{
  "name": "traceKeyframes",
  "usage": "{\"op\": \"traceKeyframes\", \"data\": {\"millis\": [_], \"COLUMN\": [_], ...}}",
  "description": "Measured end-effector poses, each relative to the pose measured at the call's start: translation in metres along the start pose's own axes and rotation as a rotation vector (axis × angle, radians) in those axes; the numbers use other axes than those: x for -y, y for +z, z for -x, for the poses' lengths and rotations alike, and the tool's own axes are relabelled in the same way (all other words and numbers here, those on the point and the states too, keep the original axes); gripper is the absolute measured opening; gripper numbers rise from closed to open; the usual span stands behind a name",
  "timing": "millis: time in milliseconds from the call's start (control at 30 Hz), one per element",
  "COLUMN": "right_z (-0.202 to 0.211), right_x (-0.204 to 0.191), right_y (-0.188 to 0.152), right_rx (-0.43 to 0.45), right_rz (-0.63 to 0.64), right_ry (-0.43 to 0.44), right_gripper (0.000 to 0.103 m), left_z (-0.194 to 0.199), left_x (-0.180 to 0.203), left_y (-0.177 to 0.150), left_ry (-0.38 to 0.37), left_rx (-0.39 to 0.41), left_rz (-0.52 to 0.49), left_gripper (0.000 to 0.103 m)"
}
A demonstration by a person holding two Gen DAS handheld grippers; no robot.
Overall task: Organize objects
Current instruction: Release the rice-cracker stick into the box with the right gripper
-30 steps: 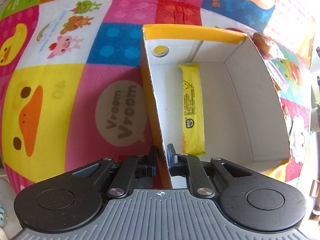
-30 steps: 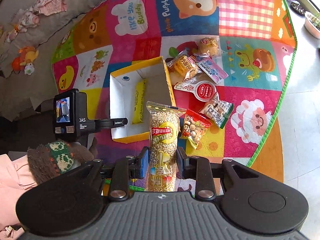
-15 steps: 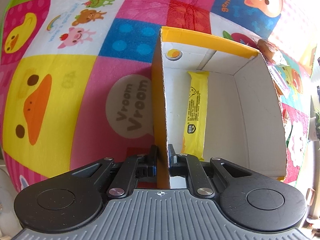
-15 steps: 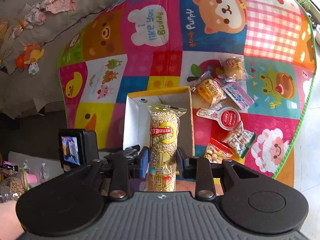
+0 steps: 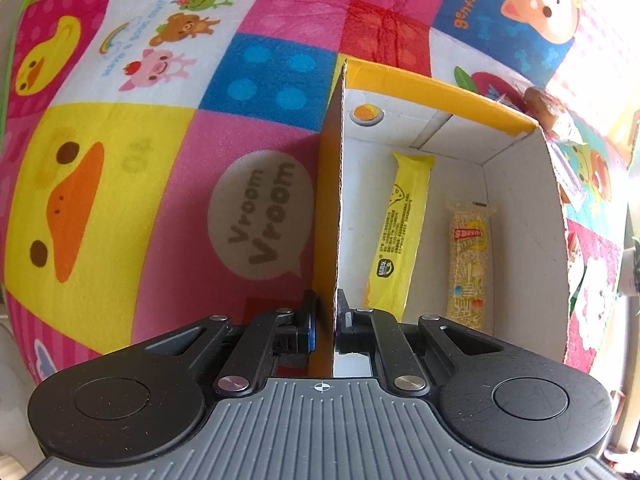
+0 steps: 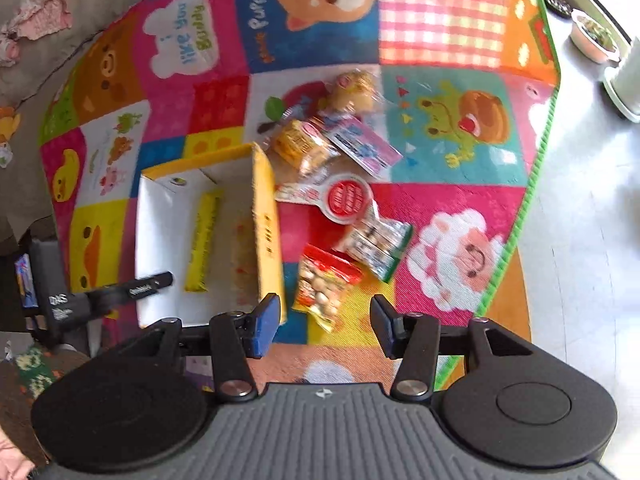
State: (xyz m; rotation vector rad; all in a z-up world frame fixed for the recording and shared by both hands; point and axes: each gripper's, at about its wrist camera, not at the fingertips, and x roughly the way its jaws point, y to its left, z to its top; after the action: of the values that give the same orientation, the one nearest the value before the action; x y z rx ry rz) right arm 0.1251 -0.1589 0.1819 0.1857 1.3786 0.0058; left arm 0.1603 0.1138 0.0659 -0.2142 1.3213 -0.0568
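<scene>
A yellow cardboard box [image 5: 520,208] [image 6: 266,216] with a white inside lies on the play mat. My left gripper [image 5: 326,312] is shut on its left wall. Inside lie a yellow snack bar [image 5: 400,232] [image 6: 204,236] and a clear tube of puffed grain [image 5: 469,256], blurred in the right wrist view. My right gripper [image 6: 322,326] hangs above the mat beside the box's right wall, its jaws opening with nothing between them. Loose snack packets lie right of the box: a red peanut bag [image 6: 324,284], a round red-lidded cup [image 6: 346,198] and a green-edged packet [image 6: 378,244].
More packets [image 6: 352,136] lie beyond the box on the patchwork mat [image 5: 120,160]. The mat's green edge [image 6: 532,184] borders grey floor with plant pots [image 6: 596,36] at the right. A person's knitted sleeve [image 6: 36,364] shows at the lower left.
My right gripper let go of the grain tube, which now lies in the box beside the yellow bar. That gripper opened and shifted right, off the box. My left gripper kept its hold.
</scene>
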Motion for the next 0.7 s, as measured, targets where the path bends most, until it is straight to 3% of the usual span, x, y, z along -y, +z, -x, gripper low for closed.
{"op": "traceKeyframes", "data": {"millis": [167, 333, 433, 500, 600, 700], "right_z": [-0.031, -0.072, -0.100, -0.120, -0.151, -0.170], "right_x": [0.026, 0.017, 0.013, 0.013, 0.012, 0.005], "right_y": [-0.005, 0.006, 0.013, 0.018, 0.023, 0.028], "right_rx": [-0.067, -0.121, -0.171, -0.204, -0.234, -0.244], "right_rz": [0.003, 0.071, 0.000, -0.087, -0.225, -0.269], "right_ry": [-0.005, 0.057, 0.149, 0.189, 0.155, 0.071], "right_gripper": [0.051, 0.064, 0.078, 0.081, 0.081, 0.081], "left_z": [0.007, 0.014, 0.017, 0.020, 0.027, 0.031], "left_x": [-0.010, -0.020, -0.025, -0.027, -0.027, -0.027], "left_y": [-0.006, -0.017, -0.025, -0.030, -0.037, -0.044], "left_ry": [0.052, 0.111, 0.145, 0.164, 0.177, 0.184], "left_rx": [0.005, -0.026, -0.047, -0.059, -0.066, -0.070], "left_rz": [0.014, 0.025, 0.041, 0.049, 0.039, 0.029], "left_gripper": [0.010, 0.010, 0.010, 0.010, 0.010, 0.010]}}
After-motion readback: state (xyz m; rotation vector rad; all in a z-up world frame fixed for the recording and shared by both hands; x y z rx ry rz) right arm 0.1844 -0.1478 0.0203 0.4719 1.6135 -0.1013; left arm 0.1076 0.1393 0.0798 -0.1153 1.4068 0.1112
